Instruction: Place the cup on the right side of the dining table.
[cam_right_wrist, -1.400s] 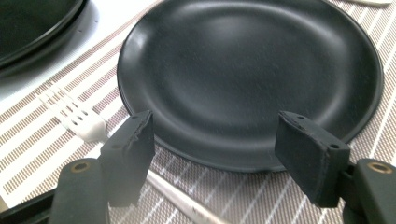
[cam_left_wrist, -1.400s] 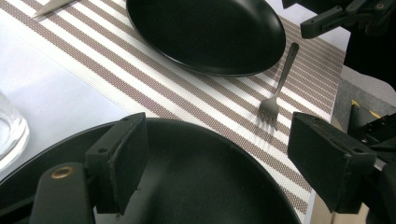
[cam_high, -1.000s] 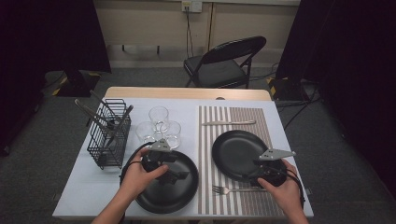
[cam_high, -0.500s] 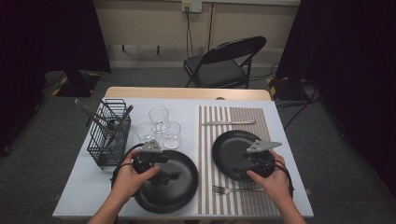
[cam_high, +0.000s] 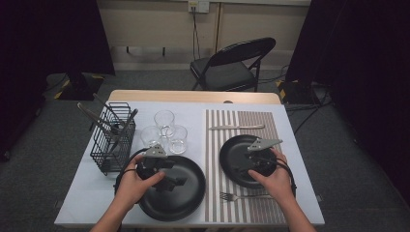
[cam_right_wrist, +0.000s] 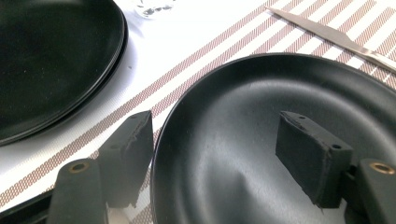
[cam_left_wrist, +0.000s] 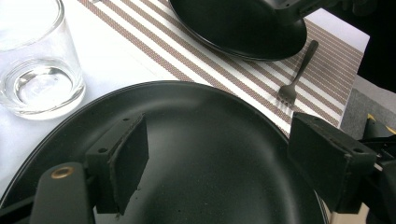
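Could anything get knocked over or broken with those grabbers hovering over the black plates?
Maybe. The left gripper hangs open over the big black plate, and three glasses stand close beside it, so a careless swing might topple one. The right gripper is open astride the rim of the smaller black plate; a shallow pinch there might slip. The fork lies near that hand and could get nudged.

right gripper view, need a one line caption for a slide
Open right gripper poised over the rim of a black plate on a striped placemat, knife beyond.
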The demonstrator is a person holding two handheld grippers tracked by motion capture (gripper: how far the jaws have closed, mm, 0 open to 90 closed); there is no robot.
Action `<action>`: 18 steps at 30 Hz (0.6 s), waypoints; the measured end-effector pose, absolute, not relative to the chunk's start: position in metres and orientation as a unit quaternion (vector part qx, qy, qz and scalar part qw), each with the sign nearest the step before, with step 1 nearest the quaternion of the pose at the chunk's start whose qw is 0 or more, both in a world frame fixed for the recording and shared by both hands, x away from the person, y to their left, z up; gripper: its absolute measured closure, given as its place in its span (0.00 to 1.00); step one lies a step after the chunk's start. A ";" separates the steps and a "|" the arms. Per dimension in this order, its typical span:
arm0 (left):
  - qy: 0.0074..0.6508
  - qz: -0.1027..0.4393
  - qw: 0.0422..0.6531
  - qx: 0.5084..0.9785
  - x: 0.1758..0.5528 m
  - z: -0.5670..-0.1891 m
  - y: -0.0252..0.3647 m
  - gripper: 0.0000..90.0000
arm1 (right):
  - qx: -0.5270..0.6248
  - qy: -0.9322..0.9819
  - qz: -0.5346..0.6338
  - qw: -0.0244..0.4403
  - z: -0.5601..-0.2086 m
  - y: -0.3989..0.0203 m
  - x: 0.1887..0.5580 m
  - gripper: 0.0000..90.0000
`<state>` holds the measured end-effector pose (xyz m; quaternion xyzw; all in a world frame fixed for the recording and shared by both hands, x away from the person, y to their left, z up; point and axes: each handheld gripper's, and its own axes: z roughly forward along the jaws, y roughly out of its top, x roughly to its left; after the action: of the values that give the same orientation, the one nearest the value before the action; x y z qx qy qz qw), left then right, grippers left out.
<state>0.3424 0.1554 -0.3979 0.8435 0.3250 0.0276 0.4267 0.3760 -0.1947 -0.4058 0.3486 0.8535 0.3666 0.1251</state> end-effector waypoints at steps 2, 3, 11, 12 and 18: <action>0.325 0.028 0.425 0.844 0.342 -0.399 0.156 0.23 | 0.345 0.856 0.366 0.125 -0.405 -0.192 0.378 0.30; 0.327 0.027 0.427 0.843 0.342 -0.399 0.156 0.23 | 0.345 0.856 0.365 0.125 -0.404 -0.191 0.379 0.30; 0.327 0.030 0.426 0.843 0.340 -0.400 0.158 0.23 | 0.332 0.862 0.361 0.124 -0.397 -0.178 0.388 0.30; 0.328 0.029 0.427 0.842 0.340 -0.401 0.158 0.23 | 0.331 0.863 0.362 0.124 -0.397 -0.176 0.389 0.30; 0.330 0.031 0.426 0.842 0.339 -0.401 0.161 0.23 | 0.330 0.865 0.357 0.121 -0.394 -0.167 0.397 0.30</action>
<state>0.3387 0.1612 -0.4006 0.8416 0.3302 0.0312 0.4262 0.3968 -0.1671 -0.3943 0.3298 0.8654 0.3573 0.1214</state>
